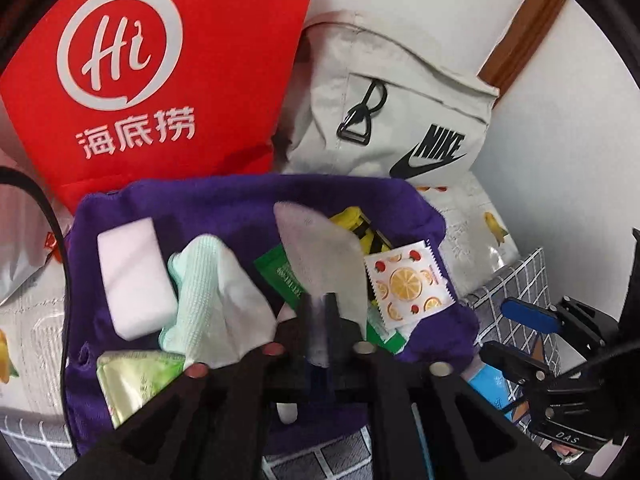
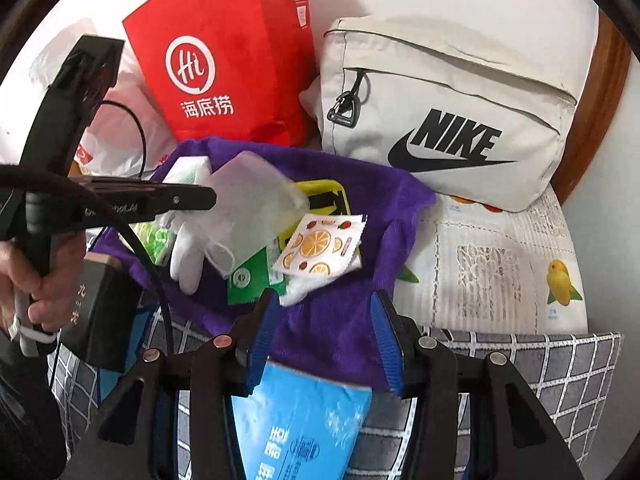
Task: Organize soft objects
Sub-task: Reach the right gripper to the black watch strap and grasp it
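A purple cloth [image 1: 248,200] is spread out with soft items on it: a white sponge block [image 1: 136,276], a mint cloth [image 1: 200,280], a green sachet [image 1: 280,276] and an orange-print sachet [image 1: 408,284]. My left gripper [image 1: 320,304] is shut on a frosted translucent pouch [image 1: 320,248], which sticks up above the pile. The right wrist view shows that pouch [image 2: 248,200] hanging at the left gripper's tip [image 2: 208,198]. My right gripper [image 2: 324,300] stands open over the cloth's near edge [image 2: 328,320], its blue pads [image 2: 264,320] bare. A blue tissue packet [image 2: 304,420] lies under it.
A red paper bag [image 1: 180,60] and a beige Nike bag [image 1: 400,108] stand behind the cloth against the white wall. A grey checked fabric [image 2: 520,380] covers the near side. A person's hand [image 2: 40,280] holds the left gripper beside a dark box [image 2: 100,312].
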`<state>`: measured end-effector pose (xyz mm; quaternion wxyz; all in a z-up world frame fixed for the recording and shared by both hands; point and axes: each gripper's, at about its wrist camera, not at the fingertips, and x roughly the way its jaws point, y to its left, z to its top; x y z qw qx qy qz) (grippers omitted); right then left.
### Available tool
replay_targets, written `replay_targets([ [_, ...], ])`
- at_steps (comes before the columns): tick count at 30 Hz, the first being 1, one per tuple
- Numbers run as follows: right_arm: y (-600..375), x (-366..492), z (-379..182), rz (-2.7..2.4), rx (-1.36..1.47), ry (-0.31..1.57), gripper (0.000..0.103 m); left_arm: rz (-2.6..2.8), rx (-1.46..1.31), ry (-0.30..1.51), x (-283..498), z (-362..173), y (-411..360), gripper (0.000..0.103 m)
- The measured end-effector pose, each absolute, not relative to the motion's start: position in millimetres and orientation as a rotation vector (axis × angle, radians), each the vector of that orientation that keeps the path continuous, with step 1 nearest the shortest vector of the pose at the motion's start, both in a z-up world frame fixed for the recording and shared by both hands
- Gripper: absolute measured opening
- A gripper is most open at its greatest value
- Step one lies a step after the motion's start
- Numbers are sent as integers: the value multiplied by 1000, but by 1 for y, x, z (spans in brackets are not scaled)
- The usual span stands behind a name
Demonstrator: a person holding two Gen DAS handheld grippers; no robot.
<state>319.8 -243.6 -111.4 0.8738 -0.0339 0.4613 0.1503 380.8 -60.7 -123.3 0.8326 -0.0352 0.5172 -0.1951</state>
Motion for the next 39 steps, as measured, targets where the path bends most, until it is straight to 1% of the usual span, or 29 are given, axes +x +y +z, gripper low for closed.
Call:
replay_targets([
  [2,-246,316,-111,310,-56,967,47,-391,-71,1116,380,-121,-61,32],
  [4,-247,308,-109,313,-46,966,47,-372,-69,1110,376,-117,-59,40],
  [12,-235,264,-95,366,-39,949,47,-318,-29,1087,340,-89,-44,42],
  [15,-223,243,-93,412,-44,955,48,-307,-16,1075,317,-76,-35,48],
  [19,-201,212,-101,491,-56,975,48,-260,-11,1047,280,-60,-20,49],
  [21,-187,194,-111,533,-60,996,48,-238,-11,1027,258,-52,-9,53],
  [22,-179,186,-116,559,-69,1007,48,-229,-13,1016,248,-49,-4,58],
  [24,-164,171,-128,601,-92,1025,47,-207,-18,997,229,-45,6,59],
  [28,-134,156,-152,681,-140,1055,47,-138,-13,977,187,-48,30,59],
  [33,-111,162,-180,667,-223,1081,47,-111,-69,982,144,-61,63,59],
  [37,-97,166,-195,657,-297,1112,47,-88,-102,1005,124,-74,77,59],
  [39,-90,164,-199,649,-345,1095,47,-88,-122,1008,116,-79,82,59],
])
